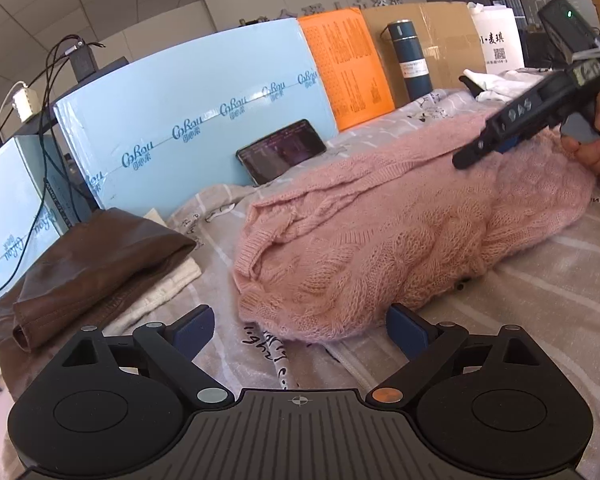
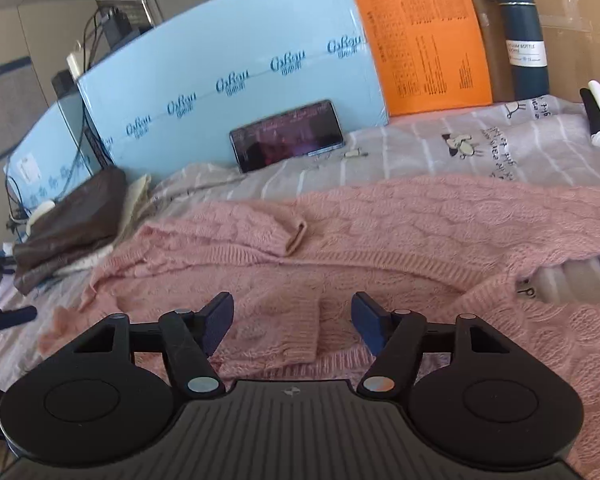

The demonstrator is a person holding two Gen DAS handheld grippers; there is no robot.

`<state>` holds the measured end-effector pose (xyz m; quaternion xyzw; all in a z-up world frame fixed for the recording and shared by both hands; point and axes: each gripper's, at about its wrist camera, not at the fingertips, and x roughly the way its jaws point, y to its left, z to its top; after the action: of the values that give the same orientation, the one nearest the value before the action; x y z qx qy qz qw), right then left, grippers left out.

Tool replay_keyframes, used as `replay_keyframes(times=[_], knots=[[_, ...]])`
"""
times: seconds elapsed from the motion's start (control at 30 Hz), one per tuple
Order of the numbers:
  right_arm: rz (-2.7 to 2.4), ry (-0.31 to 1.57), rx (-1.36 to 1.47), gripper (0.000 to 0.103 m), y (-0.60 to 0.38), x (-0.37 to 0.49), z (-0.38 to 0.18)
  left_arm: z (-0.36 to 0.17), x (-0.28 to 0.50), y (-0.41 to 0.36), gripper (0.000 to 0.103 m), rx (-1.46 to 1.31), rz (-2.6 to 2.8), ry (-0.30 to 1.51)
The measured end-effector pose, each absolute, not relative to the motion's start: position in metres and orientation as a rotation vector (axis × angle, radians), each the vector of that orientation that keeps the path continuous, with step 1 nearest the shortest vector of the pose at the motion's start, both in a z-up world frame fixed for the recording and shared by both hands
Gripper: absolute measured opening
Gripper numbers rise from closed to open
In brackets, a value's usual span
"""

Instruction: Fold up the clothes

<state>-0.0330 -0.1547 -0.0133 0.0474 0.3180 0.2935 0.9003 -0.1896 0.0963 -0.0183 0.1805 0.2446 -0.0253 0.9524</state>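
A pink cable-knit sweater point(image 1: 400, 236) lies partly folded on a grey striped sheet point(image 1: 500, 300). My left gripper point(image 1: 300, 330) is open and empty, just short of the sweater's near edge. My right gripper point(image 2: 292, 320) is open, its jaws on either side of a sleeve cuff point(image 2: 288, 332) of the sweater point(image 2: 380, 240), gripping nothing. The right gripper also shows in the left wrist view point(image 1: 472, 152), hand-held above the sweater's far side.
A folded brown leather garment point(image 1: 88, 268) on a cream one lies at the left. A phone point(image 1: 282, 150) leans on blue foam boards point(image 1: 188, 112). An orange sheet point(image 1: 348, 64), a dark blue bottle point(image 1: 410, 56), cardboard and white cloth point(image 1: 496, 82) stand behind.
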Motion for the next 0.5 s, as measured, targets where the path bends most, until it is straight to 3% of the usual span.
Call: replay_keyframes(times=[0.07, 0.1, 0.27, 0.5], knots=[[0.616, 0.63, 0.064, 0.032, -0.152, -0.038, -0.013, -0.014, -0.192, 0.102, 0.095, 0.332, -0.06, 0.473], [0.65, 0.618, 0.074, 0.016, -0.154, -0.041, -0.012, -0.013, -0.192, 0.105, 0.095, 0.312, -0.063, 0.462], [0.762, 0.488, 0.151, 0.016, -0.172, -0.073, 0.008, -0.008, -0.188, 0.114, 0.095, 0.253, -0.075, 0.432], [0.787, 0.446, 0.255, 0.016, -0.198, -0.11, 0.03, -0.001, -0.184, 0.112, 0.095, 0.214, -0.099, 0.373]])
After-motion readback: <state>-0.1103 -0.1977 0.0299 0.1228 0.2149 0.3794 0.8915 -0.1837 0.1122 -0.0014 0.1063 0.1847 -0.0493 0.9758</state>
